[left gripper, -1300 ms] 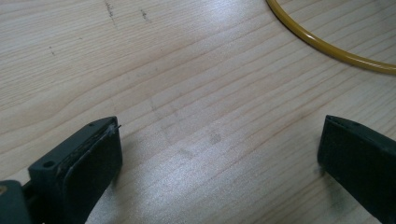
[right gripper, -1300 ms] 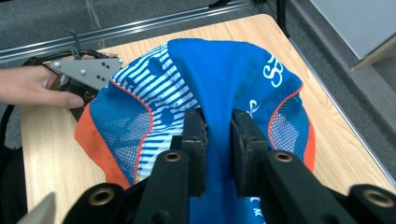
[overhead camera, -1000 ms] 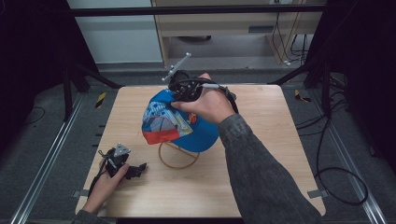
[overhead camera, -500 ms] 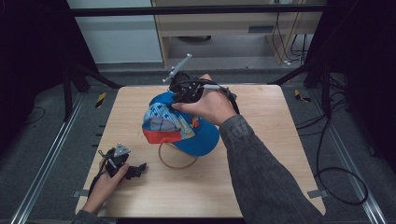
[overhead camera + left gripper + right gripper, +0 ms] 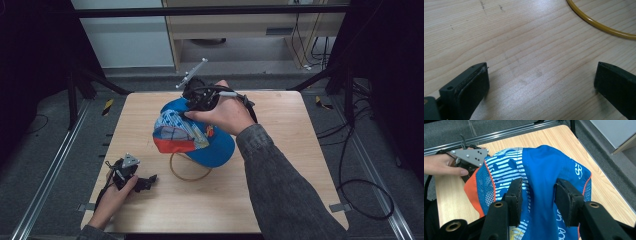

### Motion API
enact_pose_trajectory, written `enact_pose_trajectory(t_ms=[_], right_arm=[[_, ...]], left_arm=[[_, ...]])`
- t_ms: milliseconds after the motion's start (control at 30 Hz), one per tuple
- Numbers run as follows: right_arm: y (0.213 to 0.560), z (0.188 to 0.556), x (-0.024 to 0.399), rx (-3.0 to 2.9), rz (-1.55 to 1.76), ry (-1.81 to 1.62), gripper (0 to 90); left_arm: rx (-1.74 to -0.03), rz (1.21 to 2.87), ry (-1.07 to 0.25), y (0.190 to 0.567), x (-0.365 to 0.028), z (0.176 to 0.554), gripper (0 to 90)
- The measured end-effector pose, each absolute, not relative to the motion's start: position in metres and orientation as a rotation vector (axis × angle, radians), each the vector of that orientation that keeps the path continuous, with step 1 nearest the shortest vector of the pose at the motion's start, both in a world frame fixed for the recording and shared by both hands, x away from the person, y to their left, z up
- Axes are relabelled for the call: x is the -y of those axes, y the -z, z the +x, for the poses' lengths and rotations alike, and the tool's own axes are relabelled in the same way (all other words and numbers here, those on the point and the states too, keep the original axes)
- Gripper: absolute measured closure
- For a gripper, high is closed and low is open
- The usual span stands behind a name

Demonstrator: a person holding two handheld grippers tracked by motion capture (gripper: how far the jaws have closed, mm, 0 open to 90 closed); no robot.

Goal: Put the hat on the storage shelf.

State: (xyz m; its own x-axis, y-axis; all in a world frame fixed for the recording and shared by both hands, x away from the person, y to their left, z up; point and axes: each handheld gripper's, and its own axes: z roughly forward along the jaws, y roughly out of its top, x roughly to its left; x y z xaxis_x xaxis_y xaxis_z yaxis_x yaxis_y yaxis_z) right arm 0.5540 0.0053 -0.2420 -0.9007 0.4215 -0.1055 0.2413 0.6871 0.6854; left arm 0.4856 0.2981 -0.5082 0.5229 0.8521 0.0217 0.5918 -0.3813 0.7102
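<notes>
Blue cap [image 5: 544, 182] pinched between right gripper [image 5: 537, 200] jaws.

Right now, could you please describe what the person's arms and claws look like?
Each claw has two black, blocky jaws. The left claw carries a grey three-cornered plate; black cables loop around the right claw. The right arm wears a grey knitted sleeve.
</notes>
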Motion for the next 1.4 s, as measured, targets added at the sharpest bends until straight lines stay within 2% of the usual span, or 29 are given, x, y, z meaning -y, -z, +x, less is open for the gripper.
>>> enact_pose_trajectory(t_ms=[567,900,1400], right_arm=[[0.237,0.549,0.003,-2.637,0.549,-1.039,47.9],[0.237,0.545,0.021,-2.614,0.573,-1.064,44.3],[0.244,0.539,0.054,-2.533,0.636,-1.089,24.1]], left_arm=[[-1.171,2.108,-0.515,0.508,-0.298,0.486,0.0],[-1.171,2.108,-0.515,0.508,-0.298,0.486,0.0],[-1.17,2.108,-0.514,0.508,-0.298,0.486,0.0]])
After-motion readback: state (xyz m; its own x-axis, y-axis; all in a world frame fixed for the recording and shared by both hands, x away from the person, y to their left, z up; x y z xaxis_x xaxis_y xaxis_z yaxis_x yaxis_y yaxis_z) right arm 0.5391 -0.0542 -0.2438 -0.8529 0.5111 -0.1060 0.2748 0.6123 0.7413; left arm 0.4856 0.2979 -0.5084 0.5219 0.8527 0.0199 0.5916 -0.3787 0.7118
